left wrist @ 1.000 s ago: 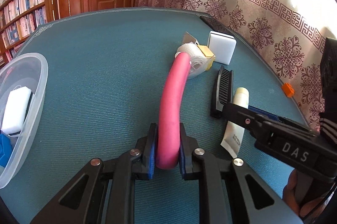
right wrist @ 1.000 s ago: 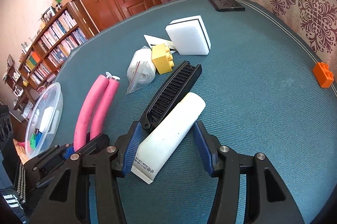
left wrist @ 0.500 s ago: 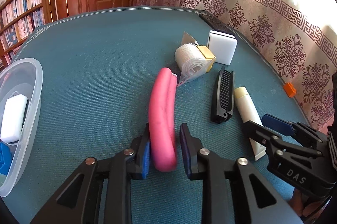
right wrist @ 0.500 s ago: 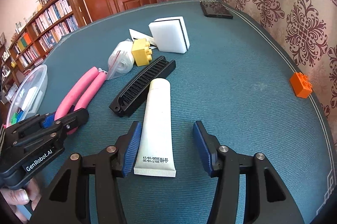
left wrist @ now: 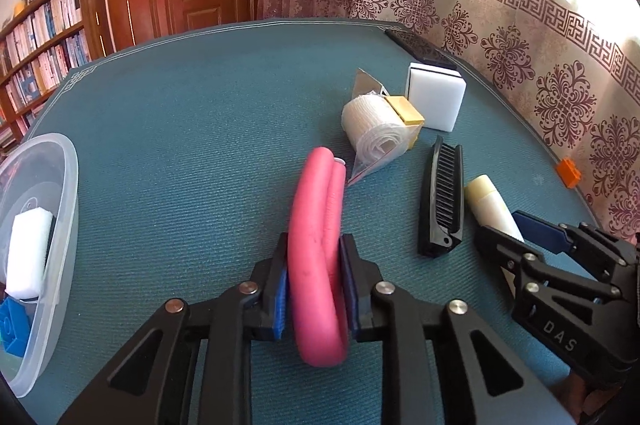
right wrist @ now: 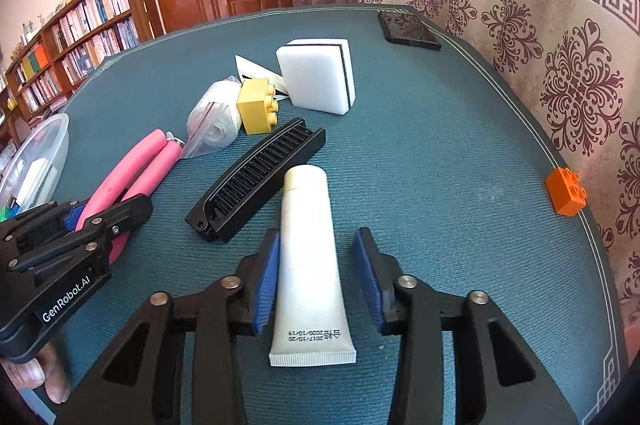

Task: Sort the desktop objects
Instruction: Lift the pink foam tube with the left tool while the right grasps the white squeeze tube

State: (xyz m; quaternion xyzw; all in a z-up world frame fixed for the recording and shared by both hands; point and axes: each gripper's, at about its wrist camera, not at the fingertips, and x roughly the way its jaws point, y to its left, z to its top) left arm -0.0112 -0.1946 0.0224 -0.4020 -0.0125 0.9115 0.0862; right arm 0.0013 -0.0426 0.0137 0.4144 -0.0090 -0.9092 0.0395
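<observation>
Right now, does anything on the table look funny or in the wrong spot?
Yes. The small orange toy brick sits alone at the very edge of the blue-green table, far from the other things. The bent pink foam tube looks squashed too, pinched between the left tongs.

The comb (right wrist: pixel 256 181) lies between the foam tube (right wrist: pixel 132 173) and the cream tube (right wrist: pixel 308 261).

"GenRobot.AI" on left gripper (right wrist: pixel 108 209), "DAS" on right gripper (left wrist: pixel 516 237), "2017/10/20" on white tube (right wrist: pixel 308 265)
</observation>
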